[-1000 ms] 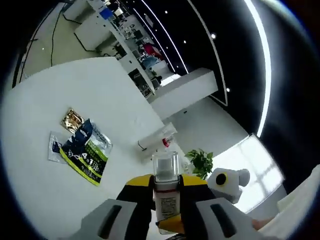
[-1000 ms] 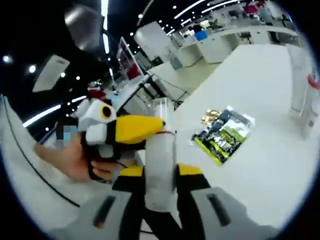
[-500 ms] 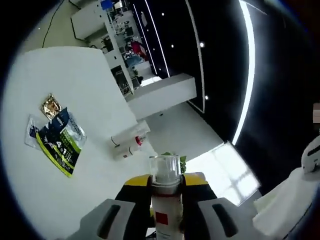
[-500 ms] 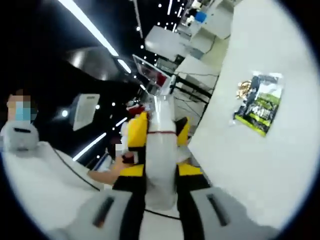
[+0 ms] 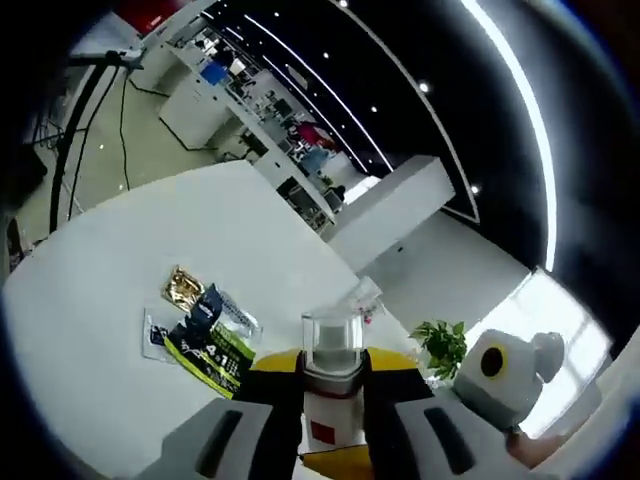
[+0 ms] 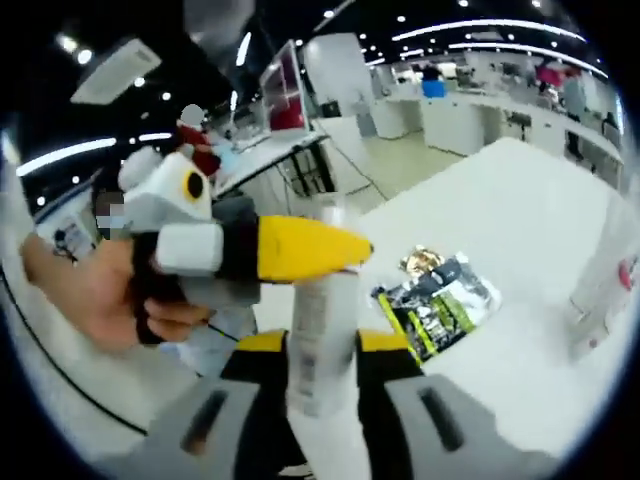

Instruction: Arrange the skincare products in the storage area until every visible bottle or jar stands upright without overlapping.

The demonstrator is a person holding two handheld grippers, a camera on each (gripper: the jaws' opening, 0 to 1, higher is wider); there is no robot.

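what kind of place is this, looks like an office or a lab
Probably a large open-plan office or lab hall: rows of white desks, a dark ceiling with long strip lights, and a potted plant beyond the white table.

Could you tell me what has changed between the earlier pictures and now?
Mostly the cameras swung, not the things. Both grippers stay clamped on the same white bottle with a clear cap, the left gripper still crossing it from the side. The green and black sachet pack and gold packet stayed lying on the white table.
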